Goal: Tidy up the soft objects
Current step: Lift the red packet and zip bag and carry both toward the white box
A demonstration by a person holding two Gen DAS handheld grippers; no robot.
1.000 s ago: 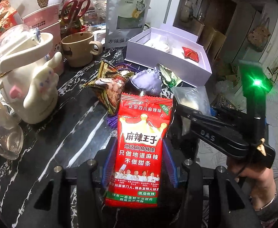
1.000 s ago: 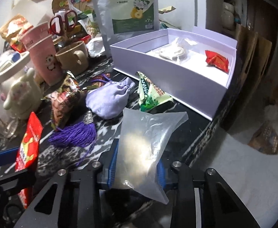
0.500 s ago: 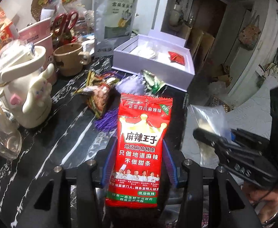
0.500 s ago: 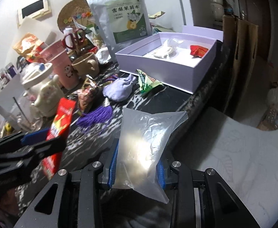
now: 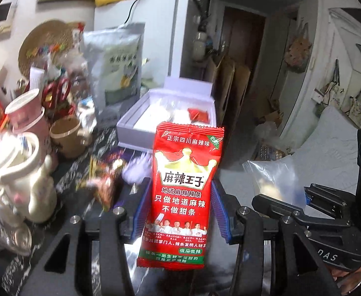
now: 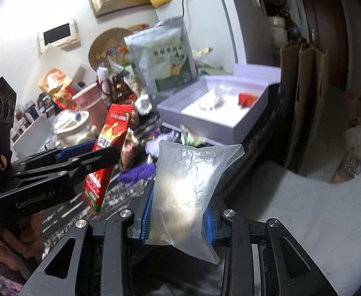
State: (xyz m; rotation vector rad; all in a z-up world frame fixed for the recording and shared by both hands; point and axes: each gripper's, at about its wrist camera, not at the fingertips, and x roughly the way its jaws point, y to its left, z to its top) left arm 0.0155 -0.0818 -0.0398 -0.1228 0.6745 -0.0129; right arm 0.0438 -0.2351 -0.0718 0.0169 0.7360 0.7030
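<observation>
Both hands have come up off the desk (image 5: 64,192) since the earlier frames — each packet now hangs in the air w/ the lavender box (image 6: 220,128) ahead and below. Left gripper (image 5: 180,209) has its fingers clamped on the red snack packet (image 5: 184,197), gripped low on its sides, upright. Right gripper (image 6: 178,215) has its fingers pinched on the clear plastic bag (image 6: 192,177), which holds something pale.

Progress, by my read: partway. Box already holds a white pouch (image 6: 211,100) and a small red packet (image 6: 247,98). Two more are in hand, not yet dropped in. Left on the desk, near the box front — a purple pouch w/ tassel (image 6: 136,172), a green packet (image 6: 189,137) and a multicolour wrapper (image 5: 106,185), all blurred.
</observation>
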